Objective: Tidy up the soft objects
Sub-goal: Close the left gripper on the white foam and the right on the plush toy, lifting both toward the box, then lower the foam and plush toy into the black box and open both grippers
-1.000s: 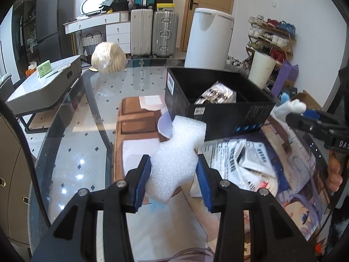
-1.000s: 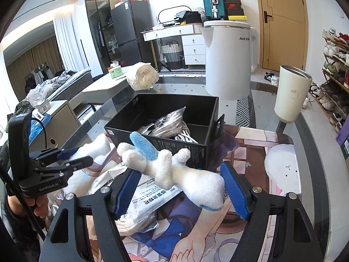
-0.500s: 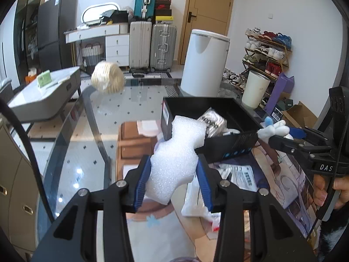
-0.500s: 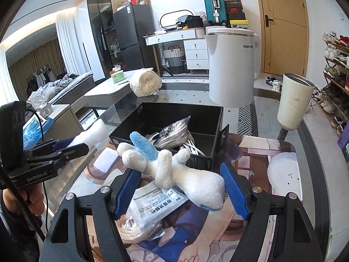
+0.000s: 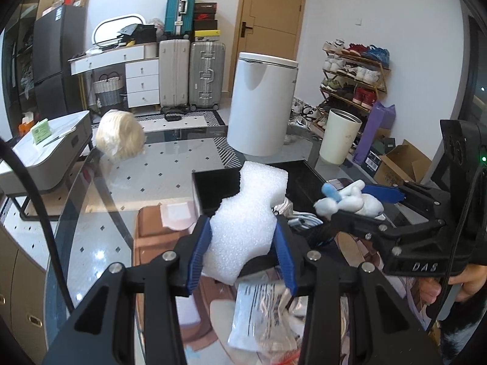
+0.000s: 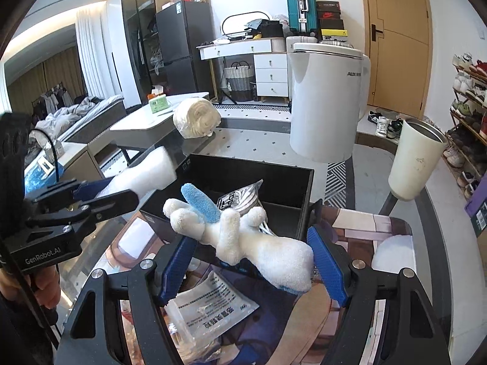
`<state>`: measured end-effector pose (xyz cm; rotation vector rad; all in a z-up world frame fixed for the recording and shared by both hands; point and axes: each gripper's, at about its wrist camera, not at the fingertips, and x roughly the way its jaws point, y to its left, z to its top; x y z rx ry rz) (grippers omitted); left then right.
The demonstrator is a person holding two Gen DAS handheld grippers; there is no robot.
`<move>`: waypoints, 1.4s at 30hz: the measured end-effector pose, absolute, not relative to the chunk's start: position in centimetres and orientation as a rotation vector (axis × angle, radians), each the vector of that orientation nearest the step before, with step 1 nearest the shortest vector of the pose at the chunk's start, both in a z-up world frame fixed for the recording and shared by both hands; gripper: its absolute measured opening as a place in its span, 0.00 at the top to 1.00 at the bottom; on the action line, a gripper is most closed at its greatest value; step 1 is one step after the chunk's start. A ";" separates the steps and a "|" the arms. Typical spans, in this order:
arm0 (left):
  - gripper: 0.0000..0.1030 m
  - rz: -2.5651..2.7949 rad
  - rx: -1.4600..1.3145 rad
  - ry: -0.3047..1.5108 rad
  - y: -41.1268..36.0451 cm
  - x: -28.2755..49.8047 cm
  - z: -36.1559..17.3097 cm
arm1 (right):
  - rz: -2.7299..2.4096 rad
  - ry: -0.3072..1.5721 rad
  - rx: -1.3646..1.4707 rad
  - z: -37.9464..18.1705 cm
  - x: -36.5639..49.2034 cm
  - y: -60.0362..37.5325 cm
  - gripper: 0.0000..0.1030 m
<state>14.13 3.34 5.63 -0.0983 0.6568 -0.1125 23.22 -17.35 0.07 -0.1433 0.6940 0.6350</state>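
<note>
My left gripper (image 5: 242, 254) is shut on a white foam piece (image 5: 249, 213) and holds it up in front of the near left corner of the black box (image 5: 213, 188). The foam also shows in the right wrist view (image 6: 143, 176). My right gripper (image 6: 251, 263) is shut on a white plush toy with a blue ear (image 6: 243, 237), lifted above the front wall of the black box (image 6: 243, 173). The toy also shows in the left wrist view (image 5: 350, 202). A packaged cable (image 6: 243, 196) lies inside the box.
Clear plastic packets (image 6: 210, 310) lie on the printed mat (image 6: 359, 222) in front of the box, on a glass table (image 5: 170, 164). A wrapped cream bundle (image 6: 196, 117) sits at the far left. A white cup (image 6: 417, 158) and a white bin (image 6: 325, 100) stand beyond the table.
Both grippers have risen and come closer together, toward the black box. The foam and the plush toy stay held in them.
</note>
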 end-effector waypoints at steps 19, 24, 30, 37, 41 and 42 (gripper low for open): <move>0.60 -0.180 -0.062 0.698 3.9 19.0 5.0 | 0.695 0.711 -0.281 -0.8 25.7 -14.2 0.26; 0.60 -0.181 -0.058 0.710 3.7 19.5 4.6 | 0.705 0.724 -0.300 -1.6 26.3 -13.9 0.26; 0.60 -0.178 -0.066 0.720 3.7 19.9 4.4 | 0.716 0.725 -0.308 -2.0 26.8 -13.5 0.26; 0.60 -0.179 -0.069 0.722 3.5 19.8 4.3 | 0.725 0.708 -0.323 -2.1 26.9 -13.4 0.21; 0.60 -0.183 -0.068 0.722 3.3 19.8 4.3 | 0.731 0.700 -0.318 -2.0 26.8 -13.7 0.21; 0.60 -0.184 -0.069 0.722 3.3 19.8 4.3 | 0.732 0.700 -0.311 -1.9 26.7 -13.9 0.21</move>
